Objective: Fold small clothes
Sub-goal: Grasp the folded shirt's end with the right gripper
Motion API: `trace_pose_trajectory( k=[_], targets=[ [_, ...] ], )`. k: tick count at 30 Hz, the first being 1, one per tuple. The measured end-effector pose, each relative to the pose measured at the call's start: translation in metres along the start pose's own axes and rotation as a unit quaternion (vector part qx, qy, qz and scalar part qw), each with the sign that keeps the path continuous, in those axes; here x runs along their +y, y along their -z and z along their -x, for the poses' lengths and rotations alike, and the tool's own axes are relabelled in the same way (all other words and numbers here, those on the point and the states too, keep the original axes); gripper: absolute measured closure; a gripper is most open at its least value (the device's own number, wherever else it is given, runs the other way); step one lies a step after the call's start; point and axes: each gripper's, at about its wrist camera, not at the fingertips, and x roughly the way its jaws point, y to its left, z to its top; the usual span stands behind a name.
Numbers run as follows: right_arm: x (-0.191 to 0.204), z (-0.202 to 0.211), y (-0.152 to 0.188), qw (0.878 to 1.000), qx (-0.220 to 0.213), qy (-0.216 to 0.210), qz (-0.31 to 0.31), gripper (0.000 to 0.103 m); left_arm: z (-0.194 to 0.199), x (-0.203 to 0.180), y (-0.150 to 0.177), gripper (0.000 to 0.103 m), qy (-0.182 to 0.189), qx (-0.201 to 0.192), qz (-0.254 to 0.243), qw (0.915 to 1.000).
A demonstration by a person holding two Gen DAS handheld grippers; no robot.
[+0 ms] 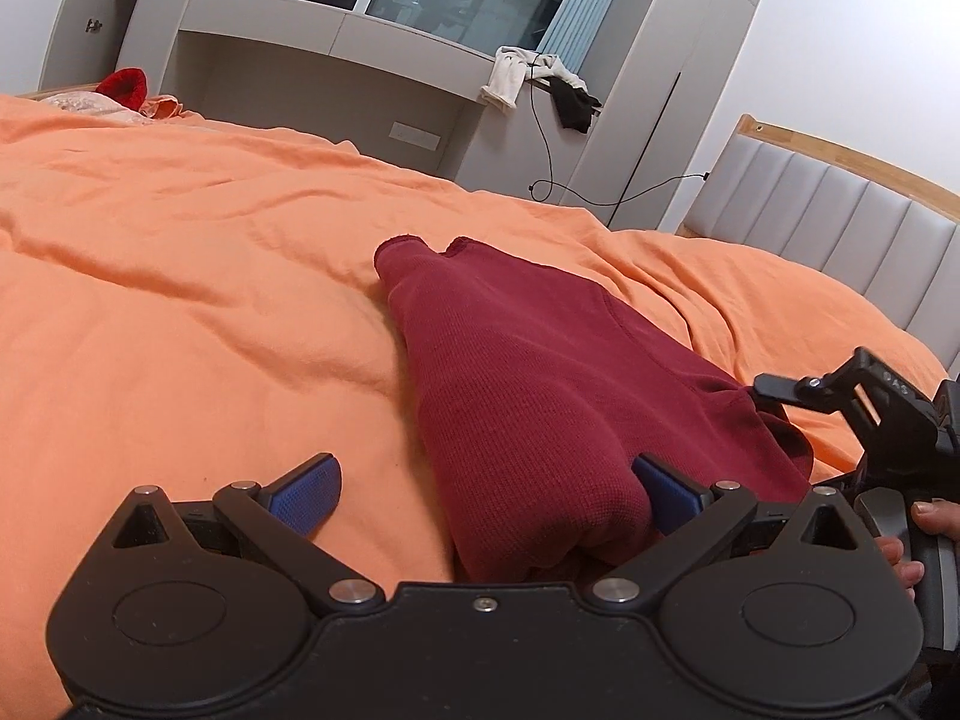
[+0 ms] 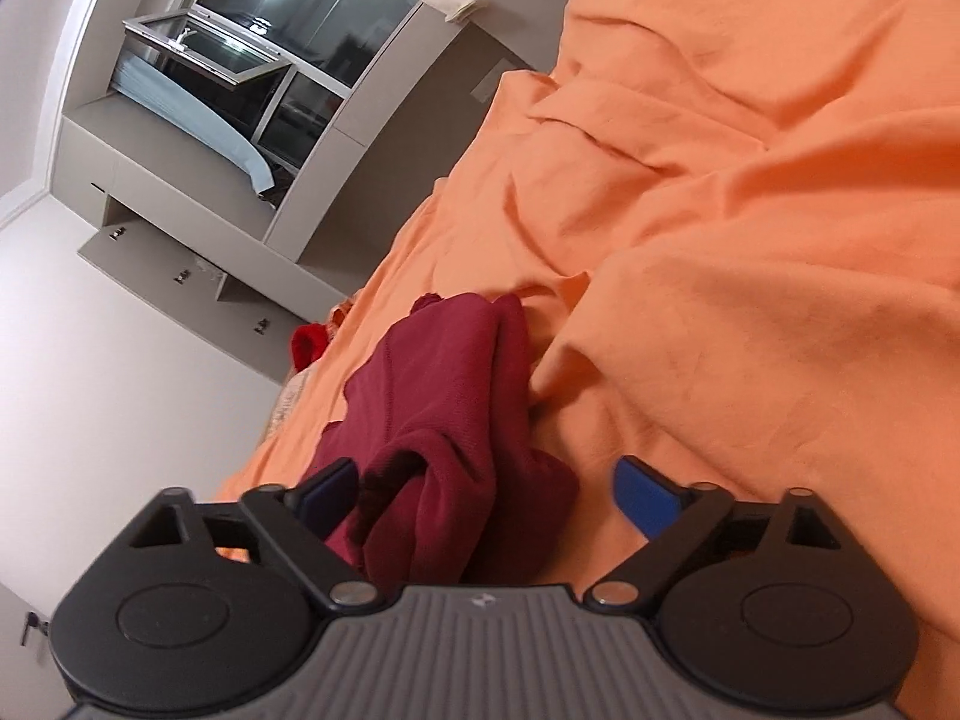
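Maroon waffle-knit top [image 1: 540,396] is lying on the orange duvet [image 1: 180,312], bunched lengthwise, with its near end right up against both your grippers. You look to be between folds: one long fold seems done and you're lining up the next grab.

Left gripper [image 1: 486,492] is spread wide. Its right pad touches the top's near end, the left pad sits on bare duvet beside it, nothing pinched. Right gripper [image 2: 486,492] is wide too and rolled sideways. The rumpled near edge of the top sits between its pads but isn't clamped.

Next move, I reckon: close both on that near edge, catching every layer, then carry it over toward the far end of the top. That loose bunch by your right gripper could slip out if you only catch the upper layer.

Can't read any brand or label on the top. There's small lettering on the right gripper's arm in the left view, too tiny to make out.
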Motion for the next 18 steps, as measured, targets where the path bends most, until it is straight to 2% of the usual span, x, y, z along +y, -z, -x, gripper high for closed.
trace_pose_trajectory(
  k=[2,7,9,11,13,16,18],
  targets=[
    [0.002,-0.001,0.003,1.000,-0.003,0.007,0.010,0.021,0.000,0.000,0.000,0.000,0.000,-0.001,0.000,1.0000],
    [0.009,0.000,0.009,0.999,-0.013,0.009,0.033,0.029,0.001,0.000,0.000,0.000,-0.001,-0.001,-0.001,1.0000],
    [0.013,0.001,0.011,0.999,-0.019,0.013,0.042,0.037,0.001,0.000,0.000,0.000,-0.001,-0.001,-0.002,1.0000],
    [0.017,0.000,0.014,0.998,-0.020,0.011,0.056,0.054,0.001,0.000,0.000,0.000,0.000,-0.001,-0.001,1.0000],
    [0.023,-0.001,0.017,0.997,-0.024,0.015,0.073,0.058,0.001,0.000,0.000,0.000,-0.001,-0.001,-0.002,1.0000],
    [0.042,-0.001,0.026,0.987,-0.044,0.042,0.146,0.063,0.001,0.000,0.000,0.000,-0.001,-0.001,-0.002,1.0000],
    [0.062,-0.002,0.037,0.968,-0.060,0.076,0.232,0.063,0.001,0.000,0.000,0.000,-0.001,-0.001,-0.002,1.0000]
  ],
)
